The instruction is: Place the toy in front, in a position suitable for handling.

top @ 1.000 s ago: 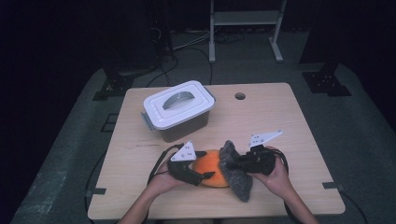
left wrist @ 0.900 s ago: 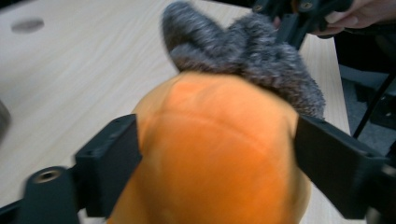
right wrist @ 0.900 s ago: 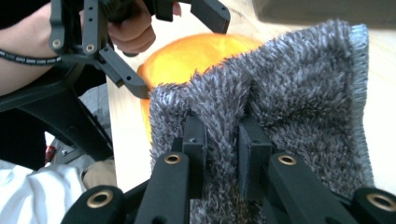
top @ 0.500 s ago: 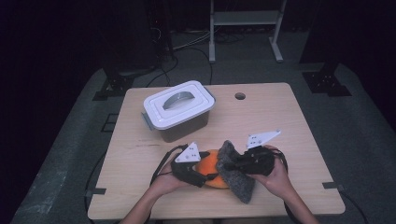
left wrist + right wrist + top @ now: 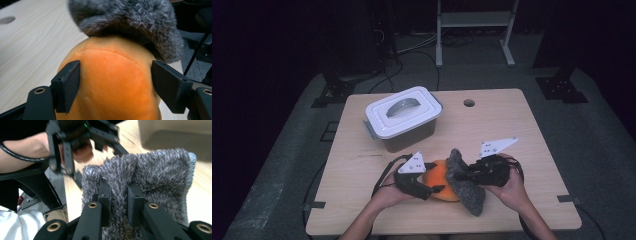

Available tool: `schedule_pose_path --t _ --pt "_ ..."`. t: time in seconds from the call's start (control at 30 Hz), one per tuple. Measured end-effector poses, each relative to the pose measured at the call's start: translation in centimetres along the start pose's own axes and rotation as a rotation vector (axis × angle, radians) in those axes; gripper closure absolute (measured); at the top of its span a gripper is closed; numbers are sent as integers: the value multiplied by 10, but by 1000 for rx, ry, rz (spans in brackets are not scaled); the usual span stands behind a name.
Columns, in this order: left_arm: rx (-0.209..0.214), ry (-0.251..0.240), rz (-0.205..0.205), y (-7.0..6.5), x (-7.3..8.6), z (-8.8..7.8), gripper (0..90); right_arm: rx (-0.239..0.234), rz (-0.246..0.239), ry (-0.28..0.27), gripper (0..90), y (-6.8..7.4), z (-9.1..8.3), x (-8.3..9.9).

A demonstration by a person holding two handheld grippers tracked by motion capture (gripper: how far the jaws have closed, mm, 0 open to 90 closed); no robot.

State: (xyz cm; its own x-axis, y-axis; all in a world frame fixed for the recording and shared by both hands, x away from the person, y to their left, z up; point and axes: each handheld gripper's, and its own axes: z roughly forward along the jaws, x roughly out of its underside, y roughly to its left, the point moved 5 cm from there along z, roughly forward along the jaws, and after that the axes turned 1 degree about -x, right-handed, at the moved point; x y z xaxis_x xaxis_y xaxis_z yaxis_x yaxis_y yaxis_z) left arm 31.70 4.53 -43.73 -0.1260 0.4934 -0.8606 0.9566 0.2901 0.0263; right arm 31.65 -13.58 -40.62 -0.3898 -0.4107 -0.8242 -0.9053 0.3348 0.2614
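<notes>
An orange plush (image 5: 438, 176) lies on the table (image 5: 512, 125) near the front edge. My left gripper (image 5: 435, 186) has its jaws on either side of it; they have just been closing, and the pads (image 5: 71, 82) now touch both flanks of the orange plush (image 5: 112, 65). A grey fuzzy cloth (image 5: 466, 189) drapes over the plush's right side and hangs above it in the left gripper view (image 5: 130, 17). My right gripper (image 5: 468, 175) is shut on a fold of the grey cloth (image 5: 160, 170), pinched between its pads (image 5: 118, 192).
A grey box with a white handled lid (image 5: 402, 114) stands behind the plush at left centre. A round cable hole (image 5: 469, 102) sits near the table's far edge. Bare wood lies to the right and far right. Dark floor and stands surround the table.
My right gripper has lifted the grey cloth a little. My left gripper's jaws have narrowed around the orange plush, with the hand staying in place.
</notes>
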Motion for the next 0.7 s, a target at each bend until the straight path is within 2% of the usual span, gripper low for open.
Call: schedule_pose_path --t 0.1,0.17,0.2,0.27,0.33,0.37,0.47,0.57,0.7 --pt "1 0 40 -7 -3 3 243 -1 -19 17 754 6 8 -4" --pt "-4 10 57 -7 -3 2 201 -7 -19 34 755 4 13 0" --pt "-8 12 50 -5 -3 1 186 -8 -12 35 756 3 13 2" --pt "-13 19 9 0 -3 -2 125 7 -11 50 757 0 11 6" --pt "-2 18 -6 1 -2 -3 136 1 2 50 757 -2 9 9" --pt "0 15 -3 1 -1 -2 174 -1 8 50 757 -3 8 10" --pt "5 17 15 -3 -1 2 191 5 -4 31 755 0 4 4" --pt "14 -3 40 -10 -5 5 191 -14 -20 2 754 8 4 -5" --pt "13 12 81 -15 -4 8 185 -24 -40 42 754 12 14 -4"
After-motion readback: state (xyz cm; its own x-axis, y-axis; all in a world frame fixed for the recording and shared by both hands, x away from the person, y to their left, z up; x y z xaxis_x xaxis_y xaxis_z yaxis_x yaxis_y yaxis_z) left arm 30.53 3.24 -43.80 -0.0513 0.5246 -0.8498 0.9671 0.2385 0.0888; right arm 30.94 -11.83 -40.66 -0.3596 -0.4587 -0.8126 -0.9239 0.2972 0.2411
